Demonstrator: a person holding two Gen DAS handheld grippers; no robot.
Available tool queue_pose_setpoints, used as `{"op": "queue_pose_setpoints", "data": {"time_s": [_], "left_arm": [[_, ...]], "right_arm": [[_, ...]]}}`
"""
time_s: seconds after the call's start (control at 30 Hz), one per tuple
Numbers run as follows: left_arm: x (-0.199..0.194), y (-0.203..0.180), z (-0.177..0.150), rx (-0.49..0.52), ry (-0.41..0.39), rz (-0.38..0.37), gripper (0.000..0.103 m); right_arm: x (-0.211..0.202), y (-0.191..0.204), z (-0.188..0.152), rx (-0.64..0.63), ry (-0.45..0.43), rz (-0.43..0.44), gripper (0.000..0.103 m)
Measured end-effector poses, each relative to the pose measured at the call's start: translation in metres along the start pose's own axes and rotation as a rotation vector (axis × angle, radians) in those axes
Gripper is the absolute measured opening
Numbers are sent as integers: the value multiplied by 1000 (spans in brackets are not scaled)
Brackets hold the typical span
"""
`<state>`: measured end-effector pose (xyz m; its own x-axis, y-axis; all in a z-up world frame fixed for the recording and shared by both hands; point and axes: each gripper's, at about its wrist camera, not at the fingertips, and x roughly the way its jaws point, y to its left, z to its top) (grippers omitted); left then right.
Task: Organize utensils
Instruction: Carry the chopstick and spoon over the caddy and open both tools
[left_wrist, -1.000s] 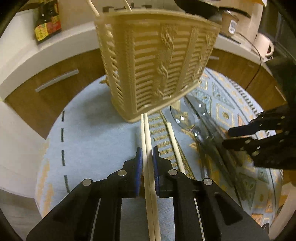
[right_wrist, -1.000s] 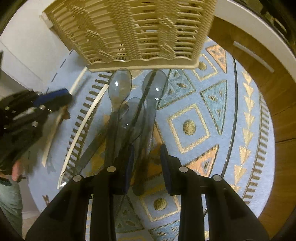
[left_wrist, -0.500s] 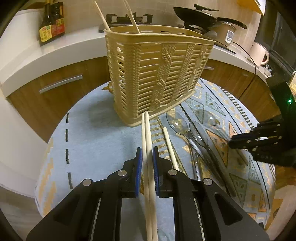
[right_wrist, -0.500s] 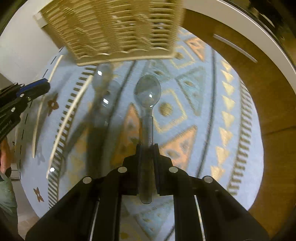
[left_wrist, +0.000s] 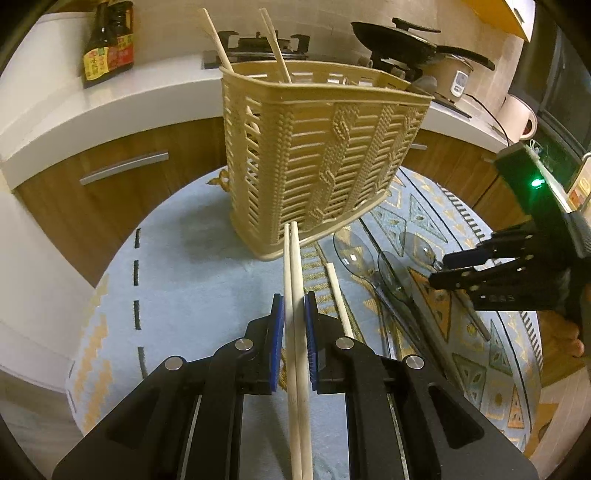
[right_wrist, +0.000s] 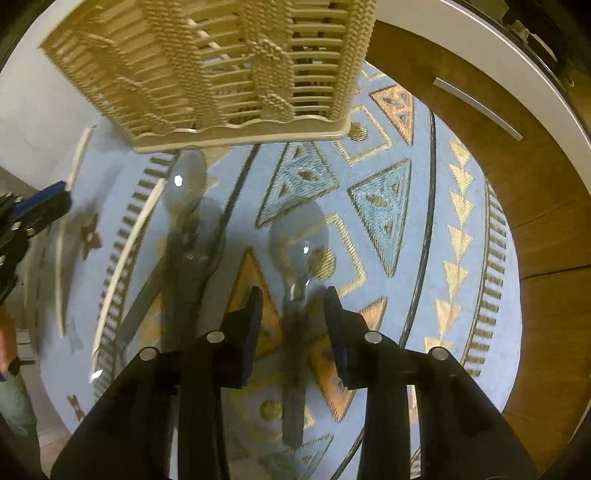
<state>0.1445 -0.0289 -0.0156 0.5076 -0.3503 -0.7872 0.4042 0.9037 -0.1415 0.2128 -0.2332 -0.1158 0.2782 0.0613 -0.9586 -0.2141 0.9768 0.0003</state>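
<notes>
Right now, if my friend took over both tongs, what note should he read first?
Left tongs: shut on two chopsticks, tips pointing at the basket.
Right tongs: open, jaws just widened; a clear spoon lies on the mat between them, not gripped.
Other things: two more clear spoons and one loose chopstick lie on the mat by the basket.
Done: two chopsticks stand in the basket already.
Left: drop in the held pair, then the loose chopstick and all three spoons.
</notes>
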Motion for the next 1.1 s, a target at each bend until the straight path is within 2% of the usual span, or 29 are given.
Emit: {"op": "queue_pose_setpoints", "data": {"time_s": [0.03, 0.1, 0.23, 0.33, 0.43, 0.47, 0.67, 0.9, 0.97, 1.1], "left_arm": [[-1, 0, 0, -1, -4, -1, 9], [-3, 0, 1, -4, -18, -3, 9], [-18, -4, 1, -15, -85, -24, 9], [-37, -9, 5, -14, -152, -37, 9], [-64, -14, 10, -22, -249, -43, 7], [-76, -15, 13, -30, -292, -54, 2], [-121, -22, 34, -60, -483, -96, 3], [-158, -30, 72, -60, -633, -130, 3], [-168, -37, 86, -47, -688, -124, 3], [-170, -47, 108, -32, -744, -116, 3]], "right_arm": [[0, -5, 3, 1, -2, 2, 31], [-3, -3, 1, -10, -6, -11, 12], [-14, -15, -13, -45, -22, -9, 10], [-37, -14, -25, -69, -87, 0, 10], [-71, -16, -23, -63, -171, 48, 10], [-83, -18, -22, -61, -203, 63, 10], [-153, -29, -20, -53, -452, 146, 10], [-220, -43, -19, -25, -677, 184, 10], [-229, -44, -8, -3, -729, 199, 10], [-239, -50, 17, 23, -851, 204, 10]]}}
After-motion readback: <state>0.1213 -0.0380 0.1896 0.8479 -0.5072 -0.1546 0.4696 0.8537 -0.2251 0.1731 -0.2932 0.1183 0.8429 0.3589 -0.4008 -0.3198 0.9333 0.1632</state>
